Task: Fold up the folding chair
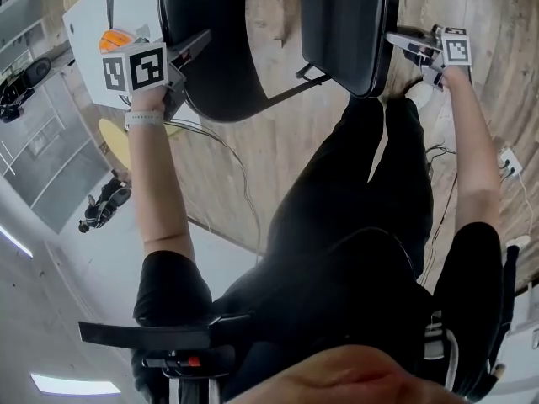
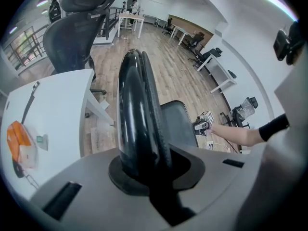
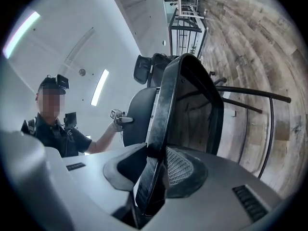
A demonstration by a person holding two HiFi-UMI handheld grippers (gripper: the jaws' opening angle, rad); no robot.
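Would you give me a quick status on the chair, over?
Left tool shut on backrest, right tool shut on seat. Backrest and seat apart, not yet flat. Desk close by left tool, cable on floor.

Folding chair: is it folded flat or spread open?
Not folded flat. The seat and the backrest stand apart, with wooden floor showing between them.

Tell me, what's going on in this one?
A person is handling a black folding chair with a gripper in each hand. The left gripper is clamped on the rim of the round backrest, and the right gripper is closed on the edge of the seat. Floor shows between seat and backrest, so the chair isn't folded flat yet.
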